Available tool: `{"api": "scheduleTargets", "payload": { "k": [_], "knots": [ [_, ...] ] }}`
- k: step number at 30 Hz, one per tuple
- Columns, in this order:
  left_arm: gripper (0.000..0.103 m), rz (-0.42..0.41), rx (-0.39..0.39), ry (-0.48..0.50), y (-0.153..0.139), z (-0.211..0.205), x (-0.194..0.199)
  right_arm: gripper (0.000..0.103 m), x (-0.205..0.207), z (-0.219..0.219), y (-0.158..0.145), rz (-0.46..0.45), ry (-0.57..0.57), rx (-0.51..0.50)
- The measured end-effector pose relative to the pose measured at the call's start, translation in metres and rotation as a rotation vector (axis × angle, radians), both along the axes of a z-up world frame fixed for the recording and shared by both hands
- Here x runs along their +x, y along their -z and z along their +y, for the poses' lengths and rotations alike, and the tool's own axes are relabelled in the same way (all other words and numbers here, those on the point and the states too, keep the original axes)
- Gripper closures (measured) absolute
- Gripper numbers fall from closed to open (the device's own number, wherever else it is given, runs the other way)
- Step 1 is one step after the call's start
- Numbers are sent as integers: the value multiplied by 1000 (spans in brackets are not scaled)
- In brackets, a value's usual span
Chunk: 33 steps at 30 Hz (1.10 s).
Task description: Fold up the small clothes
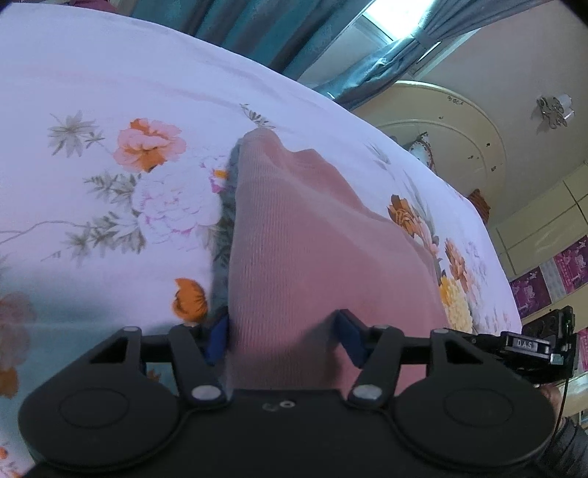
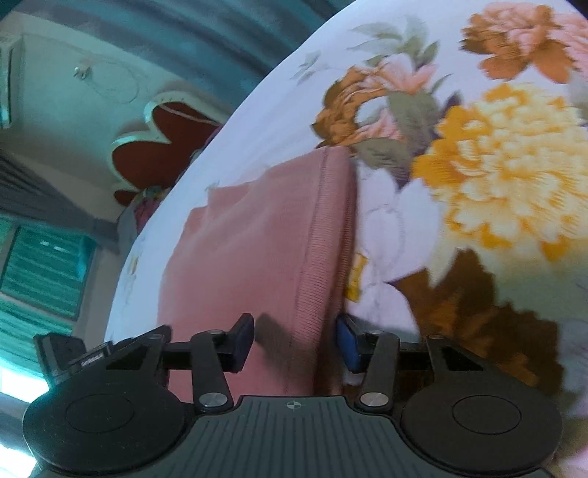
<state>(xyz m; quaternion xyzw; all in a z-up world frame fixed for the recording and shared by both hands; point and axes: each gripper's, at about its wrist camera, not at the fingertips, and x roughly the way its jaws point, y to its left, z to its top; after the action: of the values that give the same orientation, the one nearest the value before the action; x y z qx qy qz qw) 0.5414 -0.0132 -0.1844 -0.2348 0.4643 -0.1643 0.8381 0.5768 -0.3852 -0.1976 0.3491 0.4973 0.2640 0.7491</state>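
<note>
Both tools part-open astride pink garment, floral bedsheet, teal curtains.

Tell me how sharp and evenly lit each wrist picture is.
Left wrist view: mostly sharp, fisheye bends the bed sheet, glare at the window, a shadow near the left gripper. Right wrist view: motion blur smears the sheet's flowers and the pink garment; the right gripper stays crisp.
</note>
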Motion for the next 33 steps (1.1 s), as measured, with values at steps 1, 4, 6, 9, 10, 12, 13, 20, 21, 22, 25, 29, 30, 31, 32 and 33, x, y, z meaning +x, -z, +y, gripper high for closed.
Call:
{"api": "scheduleTargets", "payload": {
  "k": [1,4,6,9,10,12,13,20,21,22,25,29,30,31,32,33],
  "knots": [
    [44,2,0,-5,0,-2,1,54,1,2,1,-2,-3,6],
    [49,1,45,-10,-4,-12,2,54,1,12,-3,-29,-19,-9],
    [54,-18,123,6,-11,-25,1,71,1,25,-8,-61,-32,-88],
    [67,-82,282,50,-28,-48,-5,80,-4,37,-15,-108,-46,-157],
    [69,-99,320,64,-32,-54,-6,81,-6,40,-18,-124,-46,-180],
    [71,-126,374,96,-40,-63,-9,82,-12,42,-26,-152,-36,-200],
    [71,-136,386,109,-44,-64,-11,82,-15,42,-29,-162,-30,-204],
    [73,-248,408,203,-79,-66,-31,82,-36,65,-72,-267,-35,-306],
    [73,-264,406,211,-81,-66,-34,82,-39,71,-79,-279,-36,-319],
    [73,-278,399,218,-85,-62,-38,82,-44,77,-86,-290,-34,-333],
    [73,-301,375,228,-92,-42,-48,82,-58,96,-103,-312,-18,-362],
    [73,-315,354,228,-100,-2,-61,82,-71,137,-120,-330,-20,-386],
    [73,-317,354,228,-102,10,-65,82,-75,152,-123,-333,-23,-392],
    [73,-318,355,227,-104,21,-68,82,-77,164,-125,-335,-26,-392],
    [73,-319,358,224,-104,33,-71,82,-79,177,-126,-336,-29,-390],
    [73,-318,360,219,-105,48,-74,82,-81,192,-127,-338,-33,-388]
  ]
}}
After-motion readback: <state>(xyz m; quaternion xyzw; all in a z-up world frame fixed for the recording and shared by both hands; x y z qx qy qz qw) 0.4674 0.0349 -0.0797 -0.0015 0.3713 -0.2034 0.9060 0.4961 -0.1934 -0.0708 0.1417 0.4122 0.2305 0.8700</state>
